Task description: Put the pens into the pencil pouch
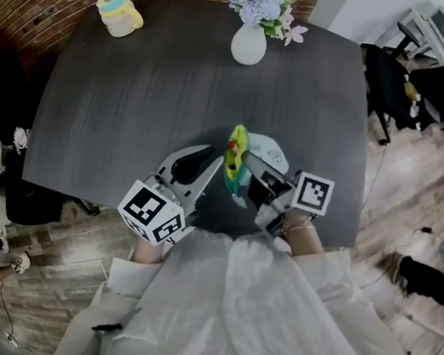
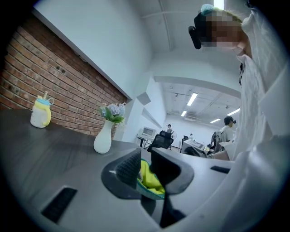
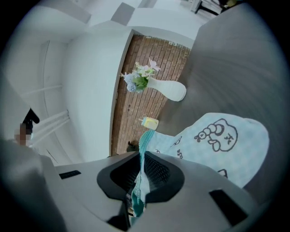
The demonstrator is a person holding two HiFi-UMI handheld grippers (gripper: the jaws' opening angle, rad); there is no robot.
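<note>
Dark grey table carries a yellow cup at its far left corner and a white vase of flowers at the far edge; no loose pens show on it. Near the front edge, the left gripper is clamped on the yellow-green side of the pouch, which hangs between the two tools above the table. The right gripper pinches the pouch's teal edge, its jaws nearly together on the thin cloth. A small red bit shows at the pouch's top; I cannot tell whether it is a pen. The step looks like holding the mouth spread. Next would call for setting the pouch down, or for freeing one tool to fetch pens.
</note>
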